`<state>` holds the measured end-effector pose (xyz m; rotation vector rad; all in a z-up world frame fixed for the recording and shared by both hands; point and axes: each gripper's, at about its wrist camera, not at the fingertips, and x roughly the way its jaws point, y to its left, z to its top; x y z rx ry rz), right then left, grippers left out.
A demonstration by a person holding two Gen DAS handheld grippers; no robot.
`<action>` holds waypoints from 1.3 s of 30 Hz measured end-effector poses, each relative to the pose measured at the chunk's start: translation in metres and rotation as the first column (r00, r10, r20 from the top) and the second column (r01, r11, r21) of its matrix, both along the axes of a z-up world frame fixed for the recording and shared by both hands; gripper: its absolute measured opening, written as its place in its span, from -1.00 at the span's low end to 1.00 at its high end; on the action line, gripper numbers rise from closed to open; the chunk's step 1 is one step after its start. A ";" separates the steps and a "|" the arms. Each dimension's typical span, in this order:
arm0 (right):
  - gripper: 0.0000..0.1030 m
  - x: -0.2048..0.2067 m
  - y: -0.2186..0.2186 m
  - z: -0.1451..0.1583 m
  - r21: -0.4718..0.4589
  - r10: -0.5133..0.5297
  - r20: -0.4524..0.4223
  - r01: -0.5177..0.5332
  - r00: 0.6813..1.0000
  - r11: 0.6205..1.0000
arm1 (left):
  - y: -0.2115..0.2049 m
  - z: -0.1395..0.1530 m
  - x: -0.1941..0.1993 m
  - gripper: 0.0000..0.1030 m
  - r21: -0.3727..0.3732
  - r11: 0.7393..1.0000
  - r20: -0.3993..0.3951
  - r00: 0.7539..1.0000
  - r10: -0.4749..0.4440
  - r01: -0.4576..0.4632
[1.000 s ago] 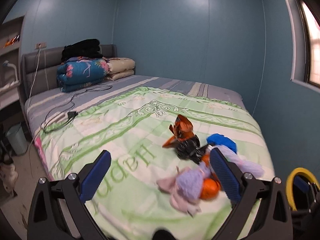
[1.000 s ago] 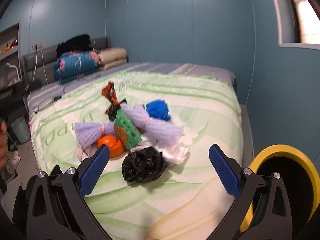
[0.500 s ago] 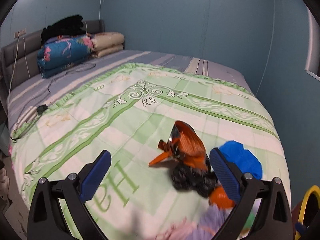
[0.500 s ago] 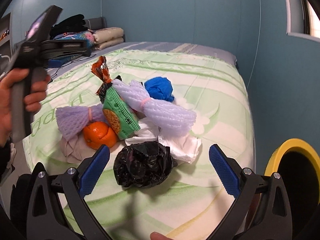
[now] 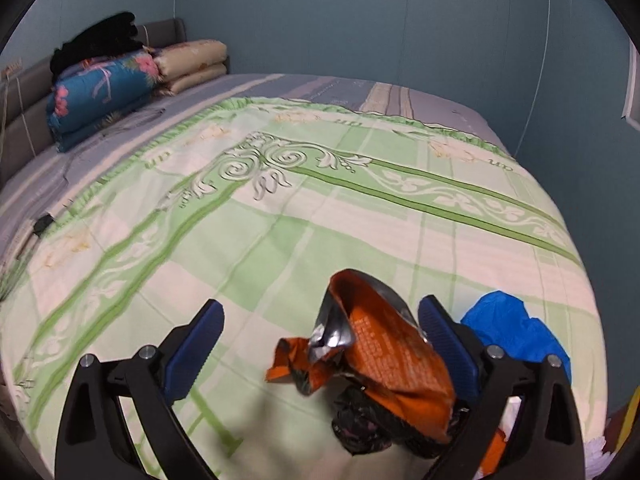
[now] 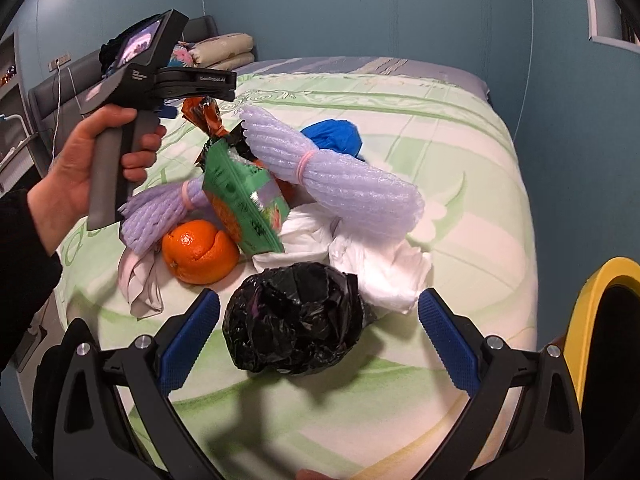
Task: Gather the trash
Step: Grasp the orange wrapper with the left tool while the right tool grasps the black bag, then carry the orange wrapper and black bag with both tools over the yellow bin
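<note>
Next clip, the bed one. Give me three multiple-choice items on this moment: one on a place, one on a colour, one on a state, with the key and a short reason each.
1. Where does the black bag lie?
A. between the right gripper's fingers
B. on the folded quilt
C. inside the yellow bin

2. What colour is the snack wrapper in front of the left gripper?
A. pink
B. orange
C. white

3. How does the right gripper stand?
A. shut on the orange
B. shut on the black bag
C. open, pressing on nothing

Key: 1 A, the bag sits on the bed cover between the two blue fingers. 2 B, its printed side is orange with a silver lining. 3 C, both fingers stand apart from the bag, with gaps on each side.
</note>
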<state>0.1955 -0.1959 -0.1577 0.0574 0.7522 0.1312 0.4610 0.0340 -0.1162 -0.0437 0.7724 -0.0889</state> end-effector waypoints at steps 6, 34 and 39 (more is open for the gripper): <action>0.62 0.001 0.001 0.002 0.018 0.018 -0.002 -0.018 1.000 1.000 | 0.006 -0.012 0.006 -0.29 -0.068 0.998 -0.046 0.999 -0.014 0.011; -0.23 -0.046 -0.025 0.063 0.130 0.100 0.101 -0.113 0.990 0.985 | 0.030 0.111 -0.154 -0.58 -0.143 0.990 0.223 0.975 0.020 0.012; -0.23 -0.066 -0.034 0.073 0.149 0.089 0.130 -0.108 0.988 0.983 | 0.014 0.129 -0.200 -0.58 -0.158 0.986 0.263 0.965 -0.003 0.046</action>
